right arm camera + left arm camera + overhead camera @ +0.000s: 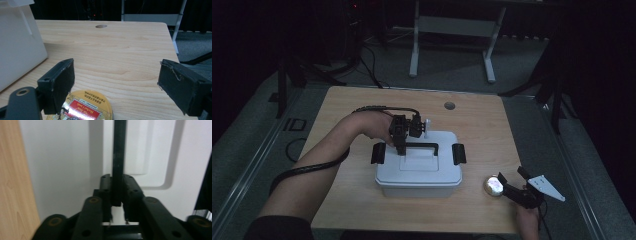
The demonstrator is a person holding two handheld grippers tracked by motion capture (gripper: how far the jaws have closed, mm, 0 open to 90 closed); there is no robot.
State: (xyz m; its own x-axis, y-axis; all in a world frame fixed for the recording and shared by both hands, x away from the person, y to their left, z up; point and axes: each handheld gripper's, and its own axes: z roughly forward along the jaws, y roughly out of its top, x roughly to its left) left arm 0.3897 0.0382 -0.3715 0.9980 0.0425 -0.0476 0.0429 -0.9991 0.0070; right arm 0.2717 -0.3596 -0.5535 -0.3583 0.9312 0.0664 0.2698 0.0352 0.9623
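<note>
A white lidded box (pixel 418 172) stands in the middle of the wooden table (pixel 477 125), with a black carry handle (pixel 426 145) across its lid. My left gripper (pixel 400 146) points down at the handle's left end. In the left gripper view, the black handle bar (pixel 118 157) runs between the jaws of my left gripper (pixel 117 181), which are shut on it above the white lid (pixel 62 170). A round yellow tin (pixel 494 185) lies right of the box. My right gripper (pixel 511 174) rests open just behind it. In the right gripper view, the tin (pixel 85 107) lies below the left jaw of my right gripper (pixel 117 82).
Black latches (pixel 378 153) (pixel 458 153) sit at the two ends of the lid. A round cable hole (pixel 449 106) is near the table's far edge. A white desk frame (pixel 452 30) stands on the floor beyond. The box's side (pixel 17 45) rises to the left of my right gripper.
</note>
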